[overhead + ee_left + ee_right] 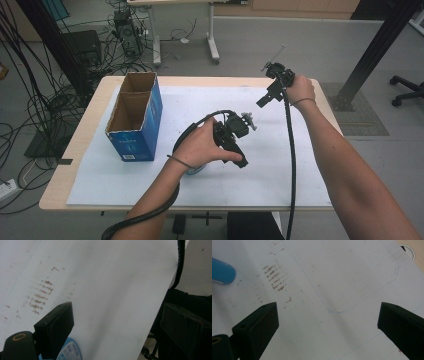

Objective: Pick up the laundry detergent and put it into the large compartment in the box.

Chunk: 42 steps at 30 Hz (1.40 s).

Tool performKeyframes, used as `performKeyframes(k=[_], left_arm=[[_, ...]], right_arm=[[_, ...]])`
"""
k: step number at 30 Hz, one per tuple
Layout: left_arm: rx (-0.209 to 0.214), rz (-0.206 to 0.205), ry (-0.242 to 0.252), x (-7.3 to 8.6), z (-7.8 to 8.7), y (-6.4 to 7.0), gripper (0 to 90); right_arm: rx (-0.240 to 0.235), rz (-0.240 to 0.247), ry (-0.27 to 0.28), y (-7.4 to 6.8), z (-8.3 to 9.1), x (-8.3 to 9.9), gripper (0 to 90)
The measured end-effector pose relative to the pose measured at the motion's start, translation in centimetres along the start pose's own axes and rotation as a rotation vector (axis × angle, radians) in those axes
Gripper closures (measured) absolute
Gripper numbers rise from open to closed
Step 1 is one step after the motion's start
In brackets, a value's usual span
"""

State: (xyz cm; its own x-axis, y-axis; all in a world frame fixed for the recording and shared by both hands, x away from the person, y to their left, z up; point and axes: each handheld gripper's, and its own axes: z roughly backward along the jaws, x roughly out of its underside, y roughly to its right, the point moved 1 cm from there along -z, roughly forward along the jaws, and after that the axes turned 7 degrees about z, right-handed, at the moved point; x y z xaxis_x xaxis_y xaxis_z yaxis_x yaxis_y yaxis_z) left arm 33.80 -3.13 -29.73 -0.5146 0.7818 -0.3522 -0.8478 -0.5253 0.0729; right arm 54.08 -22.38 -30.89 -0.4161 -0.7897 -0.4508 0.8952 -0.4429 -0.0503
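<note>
A small blue object with a white printed label [196, 170] lies on the white paper sheet [280, 170], mostly hidden under my left hand. Its labelled end [70, 352] sits just beside the base of the left jaw, outside the gap. My left gripper [118, 308] is open, low over the sheet at mid-table [235, 145], with nothing between its jaws. My right gripper [267, 97] is raised near the far right of the table, tilted down. It is open [328, 307] over bare paper, and the blue object's rounded end [222, 273] lies far to its upper left.
An open blue cardboard box [136, 117] with two compartments stands at the left of the table. Brown smudges [275, 280] and faint pen outlines [362, 297] mark the paper. Cables trail from both grippers over the front edge. The wooden table edge [327, 107] runs at the right.
</note>
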Motion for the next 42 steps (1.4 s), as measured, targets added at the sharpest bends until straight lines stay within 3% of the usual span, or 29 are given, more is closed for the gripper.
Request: performKeyframes(k=[16,28,34,42], left_arm=[[-0.002,0.010,-0.006,0.3,0.5,-0.3,11.8],[0.020,0.001,0.012,0.4,1.8,0.5,11.7],[0.026,-0.003,0.020,0.7,3.0,1.2,11.6],[0.005,-0.025,0.036,0.8,5.5,2.3,11.2]], right_arm=[[-0.012,-0.004,0.000,-0.1,-0.7,-0.2,3.4],[0.013,-0.007,-0.008,-0.1,0.0,0.2,3.4],[0.022,-0.007,-0.006,-0.1,0.3,0.4,3.5],[0.036,-0.008,-0.005,-0.1,0.6,0.5,3.6]])
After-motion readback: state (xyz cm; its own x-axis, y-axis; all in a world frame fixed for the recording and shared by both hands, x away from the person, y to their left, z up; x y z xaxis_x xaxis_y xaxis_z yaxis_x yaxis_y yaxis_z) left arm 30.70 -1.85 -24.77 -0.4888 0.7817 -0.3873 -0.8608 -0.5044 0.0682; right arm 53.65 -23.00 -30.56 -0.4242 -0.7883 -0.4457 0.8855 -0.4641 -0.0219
